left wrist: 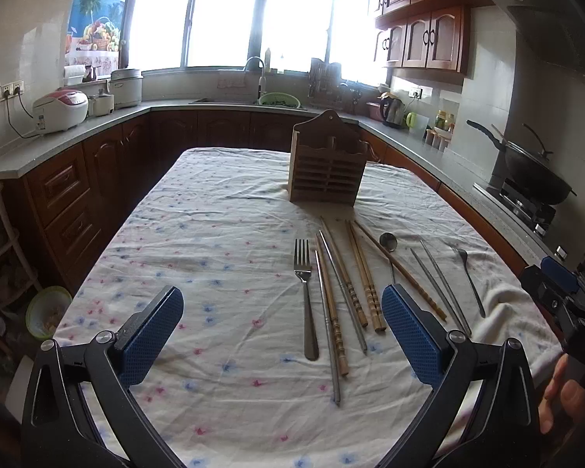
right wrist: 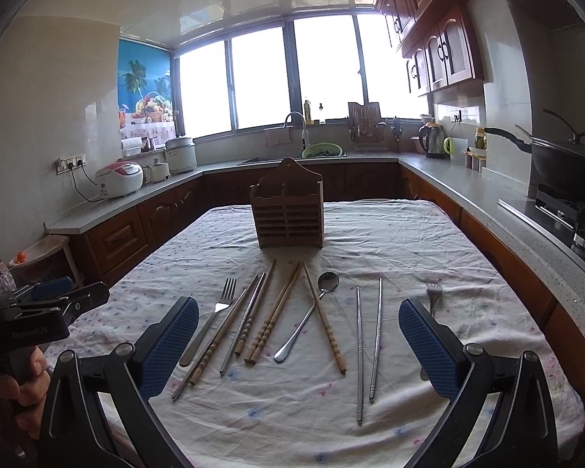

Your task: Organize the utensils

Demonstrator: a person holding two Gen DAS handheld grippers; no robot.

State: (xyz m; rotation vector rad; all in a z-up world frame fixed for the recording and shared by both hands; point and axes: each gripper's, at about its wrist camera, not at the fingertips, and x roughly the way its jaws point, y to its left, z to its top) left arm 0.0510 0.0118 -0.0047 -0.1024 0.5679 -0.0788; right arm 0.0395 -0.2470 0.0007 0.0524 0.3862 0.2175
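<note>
Both tools hang spread wide and empty above the near edge of the counter (right wrist: pixel 429 241), the left tool (left wrist: pixel 282 331) over the fork and leftmost chopsticks, the right tool (right wrist: pixel 298 343) over the middle of the row. Nothing is sorted yet: the wooden utensil holder (right wrist: pixel 288 210) stands upright toward the far edge, apparently empty, with every piece lying flat on the flowered cloth (right wrist: pixel 253 421) between it and the near edge. The main risk is a bad pick. The large fork (right wrist: pixel 210 319), wooden chopsticks (right wrist: pixel 271 319) and a steel chopstick (right wrist: pixel 243 325) lie touching or crossing, and one wooden chopstick (right wrist: pixel 325 323) lies across the spoon (right wrist: pixel 308 319), so closing on one could drag or flick its neighbours. The paired steel chopsticks (right wrist: pixel 368 345) are thin, smooth and flat, likely to slip or bunch the wrinkled cloth. The small fork (right wrist: pixel 433 292), near the right edge, sits partly behind a pad. The holder may tip if nudged.
</note>
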